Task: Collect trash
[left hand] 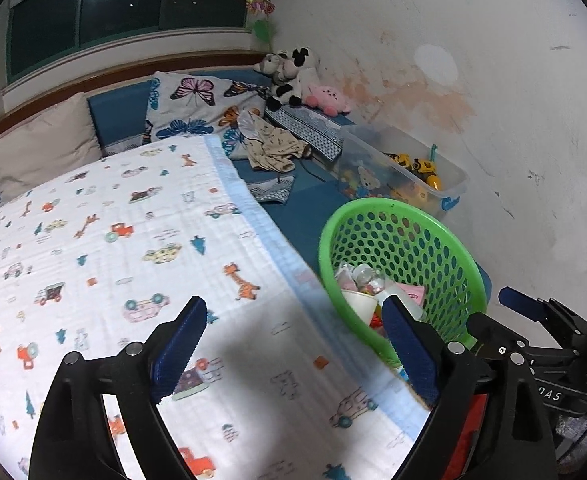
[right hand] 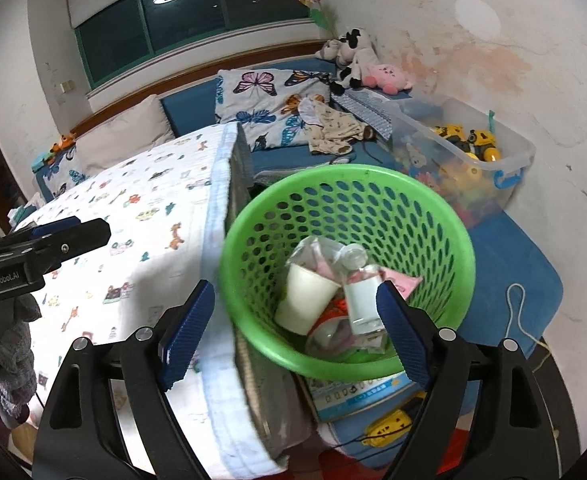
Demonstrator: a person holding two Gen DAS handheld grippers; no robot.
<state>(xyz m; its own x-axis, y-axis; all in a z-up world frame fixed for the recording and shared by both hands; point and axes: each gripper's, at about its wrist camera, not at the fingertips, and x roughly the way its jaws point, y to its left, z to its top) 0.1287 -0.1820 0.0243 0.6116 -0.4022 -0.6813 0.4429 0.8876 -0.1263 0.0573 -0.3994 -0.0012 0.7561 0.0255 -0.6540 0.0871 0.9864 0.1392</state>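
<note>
A green perforated basket stands beside the bed and also shows in the left wrist view. Inside it lie a white paper cup, a clear plastic bottle, pink wrappers and other crumpled trash. My right gripper is open and empty, hovering just above the basket's near rim. My left gripper is open and empty over the printed blanket, left of the basket. The right gripper's body shows at the right edge of the left wrist view.
A clear plastic bin of toys stands by the stained wall. Plush toys, butterfly pillows and loose clothes lie at the bed head. A blue booklet and a yellow object lie under the basket.
</note>
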